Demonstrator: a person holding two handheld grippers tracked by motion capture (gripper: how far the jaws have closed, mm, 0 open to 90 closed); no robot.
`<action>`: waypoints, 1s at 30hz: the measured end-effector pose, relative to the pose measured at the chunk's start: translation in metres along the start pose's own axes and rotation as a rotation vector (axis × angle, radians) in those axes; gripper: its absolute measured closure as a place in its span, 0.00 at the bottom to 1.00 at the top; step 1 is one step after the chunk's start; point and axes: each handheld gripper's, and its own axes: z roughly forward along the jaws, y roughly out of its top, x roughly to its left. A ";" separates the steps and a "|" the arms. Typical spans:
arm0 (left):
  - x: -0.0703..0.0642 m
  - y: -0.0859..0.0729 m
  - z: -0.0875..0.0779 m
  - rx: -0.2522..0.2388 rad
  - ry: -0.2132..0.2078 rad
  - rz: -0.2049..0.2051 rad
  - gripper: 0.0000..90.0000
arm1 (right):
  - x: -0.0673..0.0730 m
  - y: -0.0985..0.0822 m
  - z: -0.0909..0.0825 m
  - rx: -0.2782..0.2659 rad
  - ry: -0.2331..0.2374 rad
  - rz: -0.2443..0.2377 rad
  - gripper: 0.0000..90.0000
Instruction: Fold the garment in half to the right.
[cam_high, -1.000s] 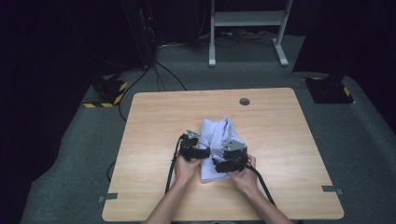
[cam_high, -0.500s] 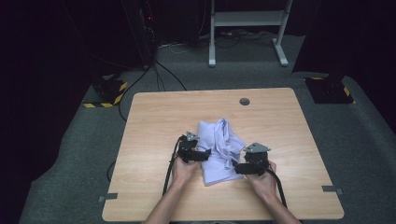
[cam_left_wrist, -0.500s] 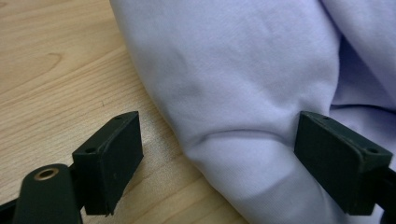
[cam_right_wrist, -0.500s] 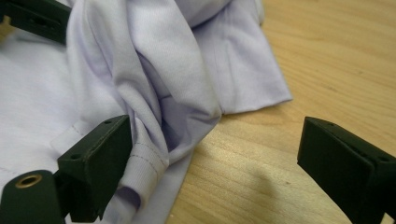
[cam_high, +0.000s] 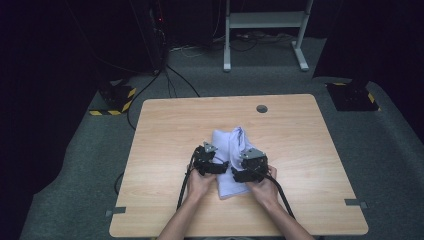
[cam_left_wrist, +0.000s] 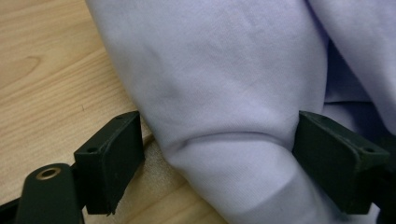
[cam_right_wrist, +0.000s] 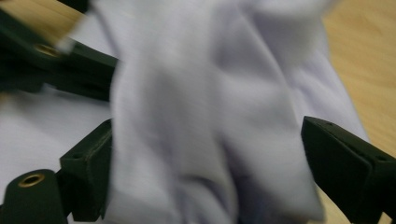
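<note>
1. The cloth (cam_high: 231, 159) lies bunched at the table's (cam_high: 165, 125) centre in the high view; it looks light, soft and floppy, so a fold or hem is the best place to pinch.
2. Left gripper (cam_high: 210, 161): jaws wide, a rounded fold (cam_left_wrist: 224, 140) between them, not pinched.
3. Right gripper (cam_high: 250, 167): jaws wide around blurred cloth (cam_right_wrist: 210, 116); the high view hides both gaps.

- The lilac cloth (cam_right_wrist: 205, 121) is smeared with motion blur in the right gripper view, and its folds run off the top and bottom edges.
- In the left gripper view the cloth (cam_left_wrist: 233, 93) is cut off at the top, right and bottom.
- In the high view both grippers cover the cloth's middle; their jaws are too small to read.
</note>
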 end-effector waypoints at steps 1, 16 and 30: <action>0.001 0.001 0.001 0.007 -0.004 0.011 0.18 | -0.006 -0.003 0.000 0.004 -0.002 0.019 0.12; 0.003 0.002 -0.014 -0.051 -0.044 -0.047 0.16 | -0.047 -0.036 -0.043 -0.062 -0.024 0.096 0.14; -0.005 -0.006 -0.009 0.029 0.016 0.029 0.16 | -0.045 -0.036 -0.019 0.001 -0.024 0.093 0.14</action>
